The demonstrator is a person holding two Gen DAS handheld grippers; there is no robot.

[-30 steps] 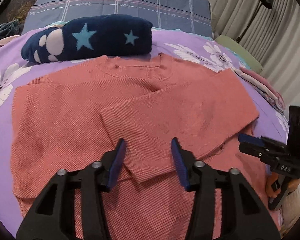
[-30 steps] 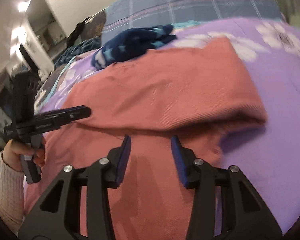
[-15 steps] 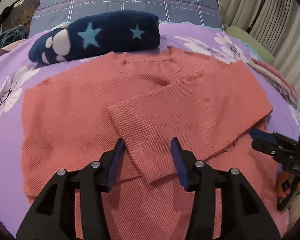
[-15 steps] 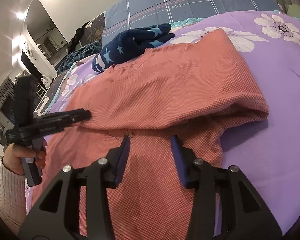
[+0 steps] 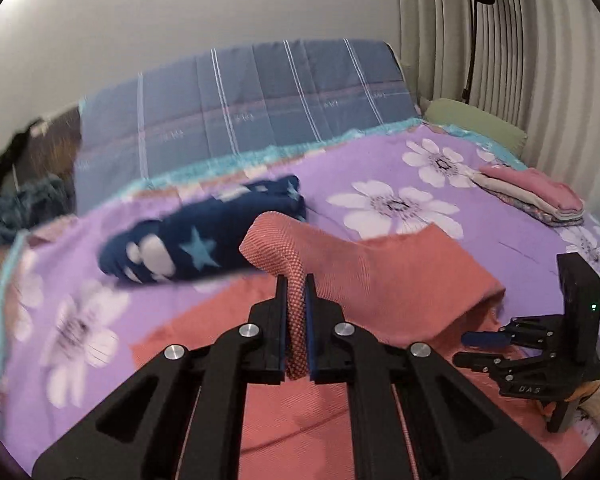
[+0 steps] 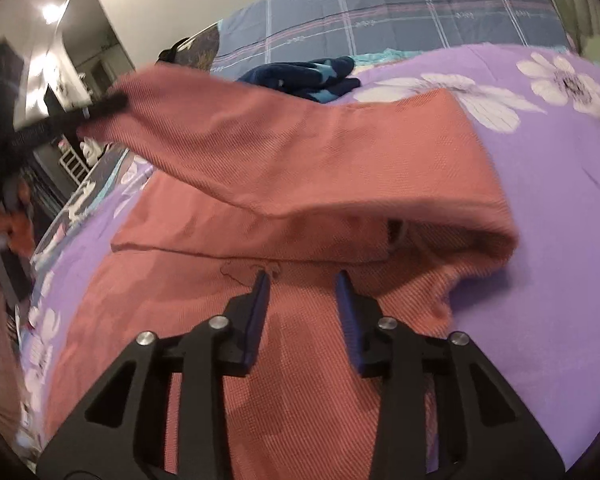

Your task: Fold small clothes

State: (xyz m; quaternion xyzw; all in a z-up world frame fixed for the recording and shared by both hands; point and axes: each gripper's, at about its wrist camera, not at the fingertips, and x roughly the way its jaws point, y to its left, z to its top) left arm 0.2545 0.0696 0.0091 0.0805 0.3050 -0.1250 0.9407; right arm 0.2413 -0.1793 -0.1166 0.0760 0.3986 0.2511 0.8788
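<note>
A salmon-pink knit sweater [image 5: 400,280] lies spread on the purple floral bedsheet [image 5: 364,168]. My left gripper [image 5: 294,280] is shut on the sleeve's end and holds it raised, so the sleeve drapes down to the right. In the right wrist view the same sleeve [image 6: 300,152] hangs from the left gripper [image 6: 100,106] at upper left. My right gripper [image 6: 302,276] hovers low over the sweater's body under the raised sleeve. Its jaws are closing, and no cloth is pinched between the pads. It also shows at the right edge of the left wrist view as the right gripper [image 5: 472,346].
A rolled navy garment with stars [image 5: 204,240] lies behind the sweater. A stack of folded clothes [image 5: 536,196] sits at the far right of the bed. A blue plaid quilt [image 5: 240,108] and green pillow [image 5: 476,124] line the headboard side. A person's hand [image 6: 16,232] grips the left tool.
My left gripper shut on the sleeve's end and rose, lifting the sleeve off the sweater's body. The right gripper stayed in place while its jaws narrowed a little.
</note>
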